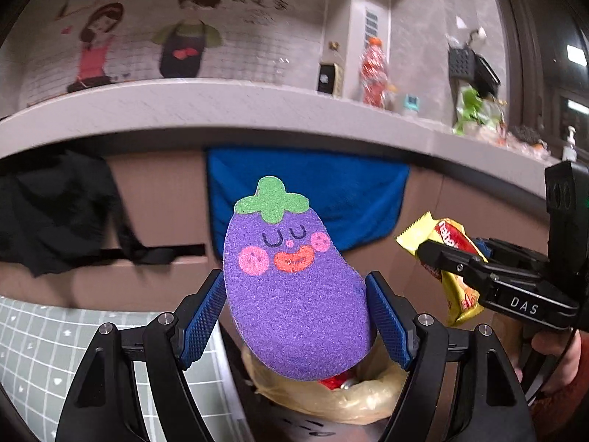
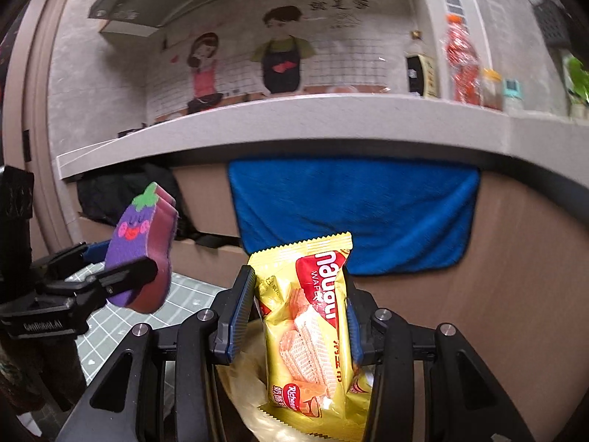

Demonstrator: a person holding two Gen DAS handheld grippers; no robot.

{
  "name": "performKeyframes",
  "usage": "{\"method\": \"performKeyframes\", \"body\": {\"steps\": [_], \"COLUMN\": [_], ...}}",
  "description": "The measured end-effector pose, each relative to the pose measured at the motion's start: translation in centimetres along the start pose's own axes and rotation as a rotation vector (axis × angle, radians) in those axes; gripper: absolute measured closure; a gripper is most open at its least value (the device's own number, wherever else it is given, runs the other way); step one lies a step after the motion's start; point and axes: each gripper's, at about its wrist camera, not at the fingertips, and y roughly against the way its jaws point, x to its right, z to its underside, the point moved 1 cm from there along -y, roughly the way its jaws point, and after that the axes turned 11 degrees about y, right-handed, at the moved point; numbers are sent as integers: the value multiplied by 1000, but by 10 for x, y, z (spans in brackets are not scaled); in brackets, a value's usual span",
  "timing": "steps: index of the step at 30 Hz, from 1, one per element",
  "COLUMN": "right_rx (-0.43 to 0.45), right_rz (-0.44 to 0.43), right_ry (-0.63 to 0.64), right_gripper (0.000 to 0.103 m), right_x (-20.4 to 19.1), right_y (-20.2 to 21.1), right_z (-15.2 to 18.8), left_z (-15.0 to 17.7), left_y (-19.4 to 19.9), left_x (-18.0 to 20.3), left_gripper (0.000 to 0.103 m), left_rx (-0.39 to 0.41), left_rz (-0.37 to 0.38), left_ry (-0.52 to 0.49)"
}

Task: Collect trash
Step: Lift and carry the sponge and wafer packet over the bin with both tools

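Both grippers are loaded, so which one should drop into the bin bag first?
Probably the left. The left gripper holds the eggplant sponge almost directly over the bin bag; the right gripper holds its wafer packet off to one side.

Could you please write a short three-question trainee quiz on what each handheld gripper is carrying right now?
1. True or false: the left gripper is shut on the purple eggplant-shaped sponge with a smiling face.
2. What does the right gripper hold? A) a red bottle B) the yellow foil wafer packet C) a blue cloth
3. Fill in: below both grippers sits a bin lined with a translucent ____ bag.

Key
1. True; both blue pads press its sides.
2. B; the packet stands upright between the pads.
3. Plastic; something red already lies inside it.
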Motion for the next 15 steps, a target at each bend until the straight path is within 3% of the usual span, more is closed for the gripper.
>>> {"method": "performKeyframes", "body": {"steps": [15], "right_rx": [-96], "right_rz": [-36], "right_ry": [-99], "right_gripper": [62], "right_x": [23], "right_y": [-44], "right_z": [42], "left_z": [37], "left_y": [-62], "left_x": [-7], "left_gripper": [26], "left_rx": [-161], "left_rz": [-11], "left_ry": [20]}}
